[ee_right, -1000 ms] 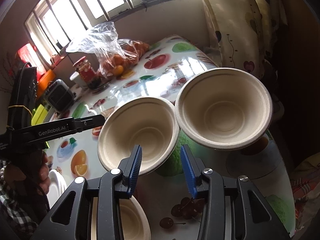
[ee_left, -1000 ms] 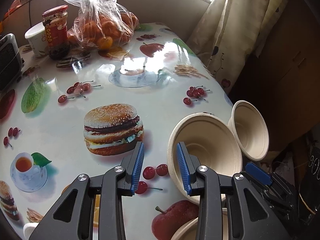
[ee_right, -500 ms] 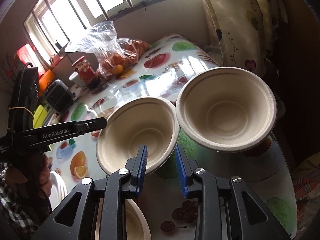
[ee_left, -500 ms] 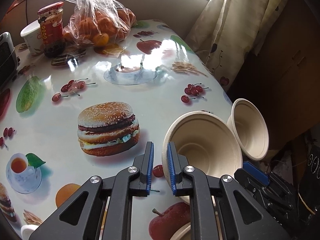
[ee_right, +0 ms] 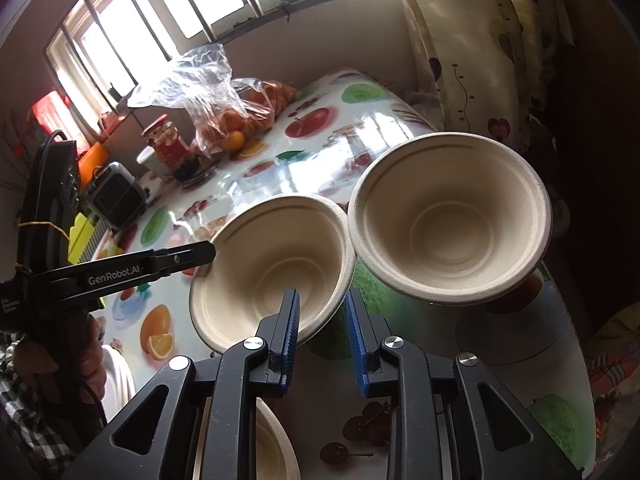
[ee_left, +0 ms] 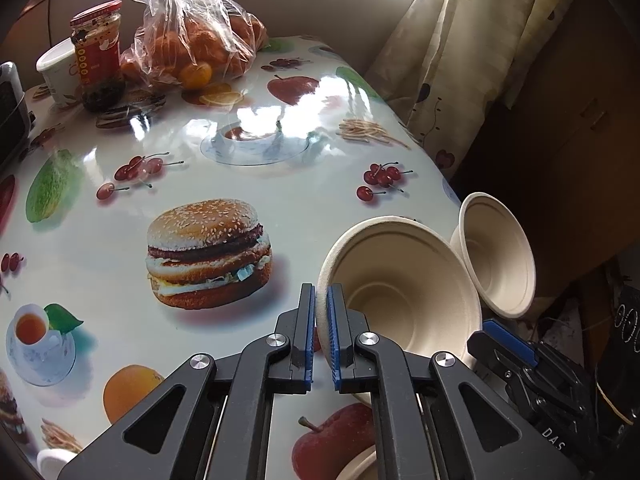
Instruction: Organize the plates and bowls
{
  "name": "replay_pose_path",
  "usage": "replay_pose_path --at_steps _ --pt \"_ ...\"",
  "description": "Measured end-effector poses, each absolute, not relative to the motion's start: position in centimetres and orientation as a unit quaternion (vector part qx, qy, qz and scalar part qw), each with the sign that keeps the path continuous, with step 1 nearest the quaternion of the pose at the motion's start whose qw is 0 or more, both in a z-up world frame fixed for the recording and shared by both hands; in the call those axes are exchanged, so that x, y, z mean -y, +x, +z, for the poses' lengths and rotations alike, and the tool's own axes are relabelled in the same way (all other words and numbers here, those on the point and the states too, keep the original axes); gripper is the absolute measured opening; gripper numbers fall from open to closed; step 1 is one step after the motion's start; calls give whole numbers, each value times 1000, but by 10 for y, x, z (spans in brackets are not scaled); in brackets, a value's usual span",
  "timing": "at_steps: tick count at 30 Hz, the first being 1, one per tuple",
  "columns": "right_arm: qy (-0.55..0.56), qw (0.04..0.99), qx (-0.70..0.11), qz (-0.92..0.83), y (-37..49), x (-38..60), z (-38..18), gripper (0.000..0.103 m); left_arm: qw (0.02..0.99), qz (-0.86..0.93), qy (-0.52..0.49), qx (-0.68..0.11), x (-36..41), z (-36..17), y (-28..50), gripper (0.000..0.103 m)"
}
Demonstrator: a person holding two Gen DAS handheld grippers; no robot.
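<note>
- Pinching the rim of a beige paper bowl (ee_left: 400,284), the left gripper (ee_left: 318,336) has its blue pads narrowed onto the bowl's near edge, with the bowl tilted so its mouth faces the camera.
- In the right wrist view the right gripper (ee_right: 322,340) straddles the same bowl's (ee_right: 272,264) opposite edge: one blue pad sits inside the wall and the other outside, with a visible gap, so it is only partly closed and not clamped.
- A second bowl (ee_right: 448,216) stands just beside the first, their rims touching, near the table's (ee_left: 312,216) edge by the curtain (ee_left: 460,60).
- A third bowl (ee_right: 272,456) shows partly, low between the right gripper's arms.
- White lettering on the left gripper's black arm (ee_right: 116,270) reads "GenRobot.AI".
- On the right gripper's body (ee_left: 554,438), seen from the left wrist camera, the letters "DAS" show.
- At the far end of the table stand a jar (ee_left: 98,56) with a red label, whose print is too small to read, a white cup (ee_left: 56,74) and a clear bag of oranges (ee_left: 192,44).
</note>
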State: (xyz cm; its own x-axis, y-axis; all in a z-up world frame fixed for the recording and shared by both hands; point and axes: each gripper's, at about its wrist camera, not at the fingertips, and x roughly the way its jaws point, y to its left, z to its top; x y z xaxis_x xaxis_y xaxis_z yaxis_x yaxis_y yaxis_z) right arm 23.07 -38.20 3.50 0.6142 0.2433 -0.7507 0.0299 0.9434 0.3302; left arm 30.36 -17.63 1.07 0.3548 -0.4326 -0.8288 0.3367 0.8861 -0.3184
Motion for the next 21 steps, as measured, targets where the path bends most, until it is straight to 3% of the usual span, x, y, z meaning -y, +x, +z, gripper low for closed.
replay_pose_path --at_steps 21 --pt "161 889 -424 69 224 375 41 20 834 -227 -50 -500 162 24 289 6"
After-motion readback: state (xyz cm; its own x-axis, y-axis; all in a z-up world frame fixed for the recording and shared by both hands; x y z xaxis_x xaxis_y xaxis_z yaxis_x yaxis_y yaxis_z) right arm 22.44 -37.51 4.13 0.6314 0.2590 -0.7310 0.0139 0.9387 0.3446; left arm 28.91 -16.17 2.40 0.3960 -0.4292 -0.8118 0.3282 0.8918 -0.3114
